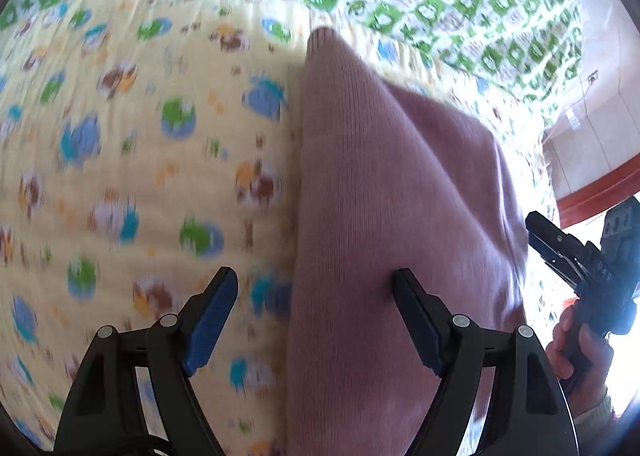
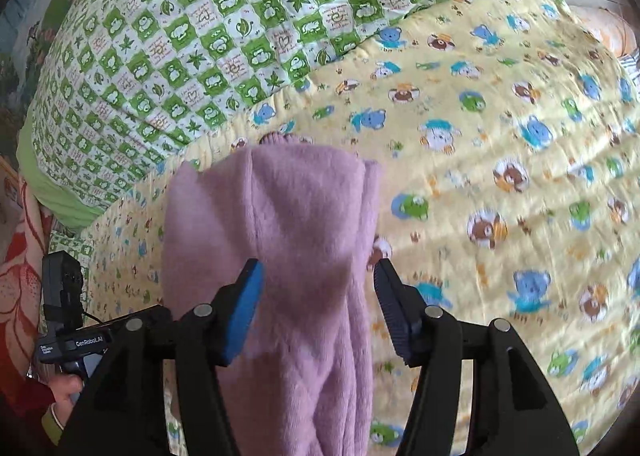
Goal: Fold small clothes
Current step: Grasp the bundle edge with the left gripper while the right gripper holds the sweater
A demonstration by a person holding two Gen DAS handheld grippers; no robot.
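Left gripper (image 1: 314, 282): black frame, blue pads, jaws spread wide, nothing clamped; one finger over yellow quilt (image 1: 132, 160), the other over pink knit garment (image 1: 380, 192). Right gripper (image 2: 318, 276): jaws parted, pads apart from the cloth, pink knit garment (image 2: 280, 216) lying below and between them, not pinched. Garment: folded lengthwise, resting flat on the yellow quilt printed with bears. Green checked blanket (image 2: 192, 40): beyond the quilt's far edge. Hand (image 1: 576, 352): wrapped around the right gripper's handle, seen from the left wrist view.
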